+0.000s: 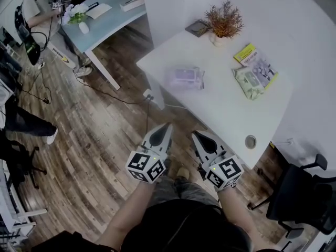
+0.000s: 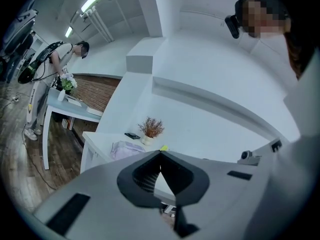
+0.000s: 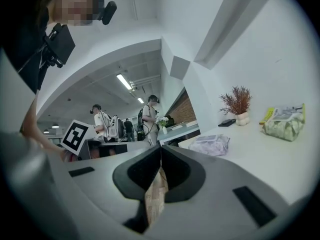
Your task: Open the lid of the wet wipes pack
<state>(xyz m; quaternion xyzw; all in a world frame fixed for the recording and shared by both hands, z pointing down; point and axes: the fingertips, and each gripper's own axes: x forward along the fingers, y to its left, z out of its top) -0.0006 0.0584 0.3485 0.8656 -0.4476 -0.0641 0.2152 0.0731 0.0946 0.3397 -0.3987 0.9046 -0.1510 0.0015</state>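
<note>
A soft, pale purple pack [image 1: 185,79] is seen lying flat near the left edge of the white table [image 1: 220,114]. A crumpled green pack [image 1: 251,83] with a printed top lies well apart, to its right.

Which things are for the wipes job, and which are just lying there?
For the job: purple pack or green pack (unclear which), left hand-held gripper, right hand-held gripper.
Lying about: potted plant, yellow item.

Pack [image 1: 186,79] on table [image 1: 220,112]; plant [image 1: 223,21] behind
</note>
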